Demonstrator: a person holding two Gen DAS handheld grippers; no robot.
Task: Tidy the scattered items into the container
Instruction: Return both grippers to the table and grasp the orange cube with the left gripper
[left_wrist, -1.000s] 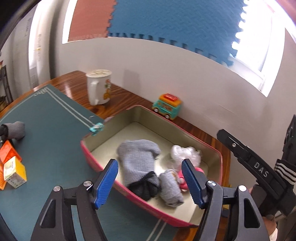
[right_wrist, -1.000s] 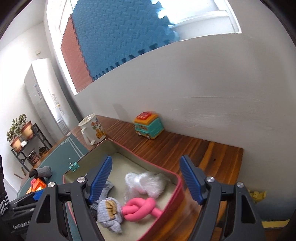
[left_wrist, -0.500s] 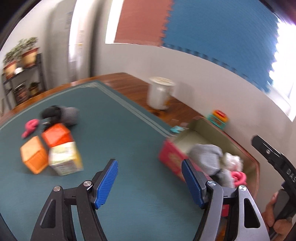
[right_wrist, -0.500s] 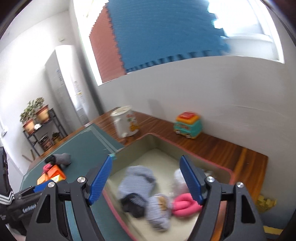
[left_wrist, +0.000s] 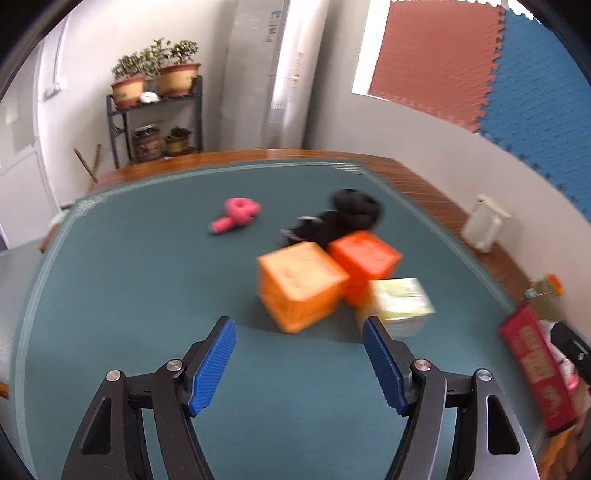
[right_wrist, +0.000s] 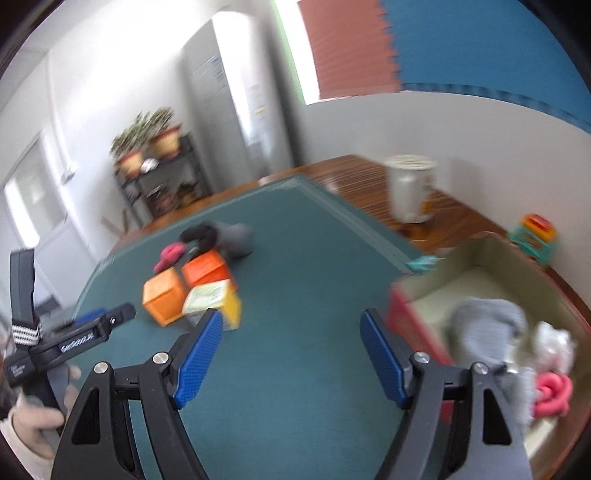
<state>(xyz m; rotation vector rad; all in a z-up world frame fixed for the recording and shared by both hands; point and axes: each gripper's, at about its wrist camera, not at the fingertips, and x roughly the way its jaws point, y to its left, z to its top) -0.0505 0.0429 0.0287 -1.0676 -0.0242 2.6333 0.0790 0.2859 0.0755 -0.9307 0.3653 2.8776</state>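
My left gripper (left_wrist: 299, 363) is open and empty above the green mat, just short of a light orange cube (left_wrist: 301, 286). A darker orange cube (left_wrist: 364, 258) and a pale green box (left_wrist: 400, 306) touch it. A dark rolled sock (left_wrist: 343, 219) and a pink knot toy (left_wrist: 236, 214) lie beyond. My right gripper (right_wrist: 291, 356) is open and empty over the mat, left of the red-walled container (right_wrist: 406, 314), which holds grey socks (right_wrist: 484, 325), a white bundle and a pink knot (right_wrist: 550, 393). The cubes show in the right wrist view (right_wrist: 164, 299).
A white mug (right_wrist: 410, 192) and a toy bus (right_wrist: 533, 234) stand on the wooden table past the mat. A plant shelf (left_wrist: 159, 114) stands beyond the table's far edge. The left gripper's handle (right_wrist: 74, 339) shows at the left in the right wrist view.
Both grippers have swung left, away from the container and toward the cubes on the mat. Both stay open and empty.
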